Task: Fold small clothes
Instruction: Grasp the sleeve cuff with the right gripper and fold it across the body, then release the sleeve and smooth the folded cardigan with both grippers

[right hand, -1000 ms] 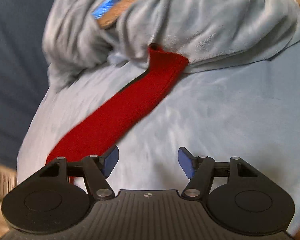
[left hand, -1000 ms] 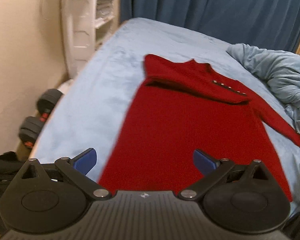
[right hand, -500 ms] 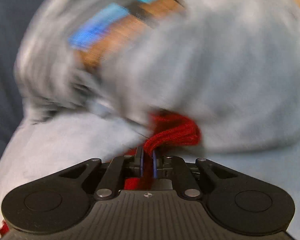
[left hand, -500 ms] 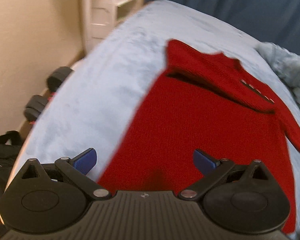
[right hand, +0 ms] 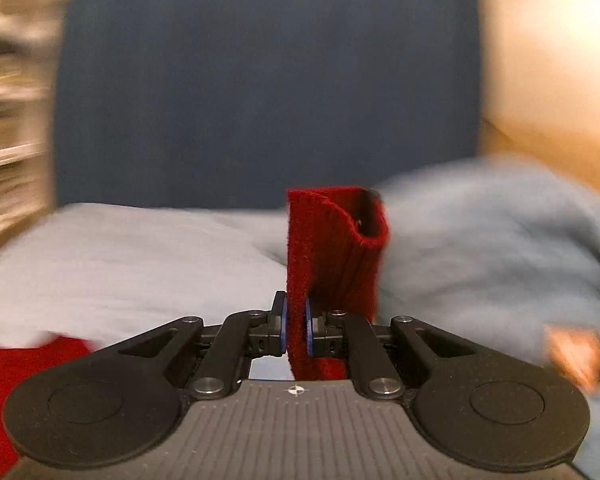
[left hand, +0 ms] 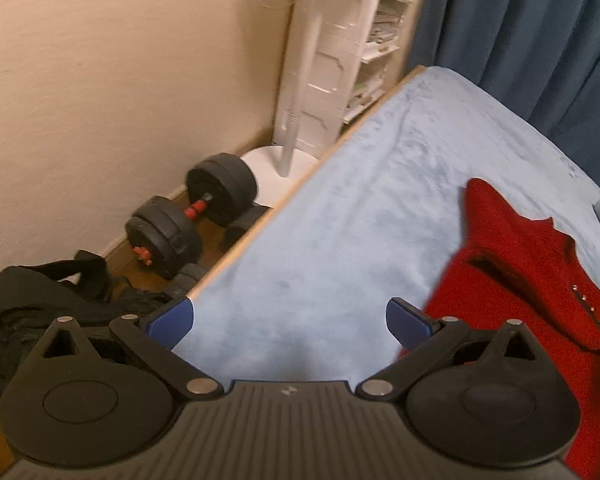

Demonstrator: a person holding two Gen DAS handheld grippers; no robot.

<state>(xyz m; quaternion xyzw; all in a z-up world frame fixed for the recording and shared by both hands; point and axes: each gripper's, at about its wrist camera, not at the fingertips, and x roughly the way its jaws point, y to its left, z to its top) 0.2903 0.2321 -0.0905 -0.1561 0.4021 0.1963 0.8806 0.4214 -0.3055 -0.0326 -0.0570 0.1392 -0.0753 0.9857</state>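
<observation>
A red knit sweater (left hand: 532, 280) lies flat on the light blue bed (left hand: 360, 200), with one sleeve folded across its chest and a row of small buttons near the collar. My left gripper (left hand: 288, 320) hovers open over bare bedding near the bed's left edge, just left of the sweater, nothing between its blue pads. My right gripper (right hand: 296, 328) is shut on the cuff of the sweater's other sleeve (right hand: 332, 248), which stands lifted above the bed in front of the camera. More red fabric (right hand: 16, 368) shows at the lower left of that blurred view.
A crumpled light blue blanket (right hand: 500, 248) is heaped to the right of the lifted cuff. Beside the bed's left edge, black dumbbells (left hand: 192, 220), a black bag (left hand: 48, 296), a white fan stand (left hand: 296, 128) and white shelves (left hand: 364, 40) stand on the floor. Dark blue curtains (left hand: 540, 28) hang behind.
My right gripper closed on the sleeve cuff, lifted it off the bed and rolled. My left gripper swung left, so the sweater now sits at the right of its view.
</observation>
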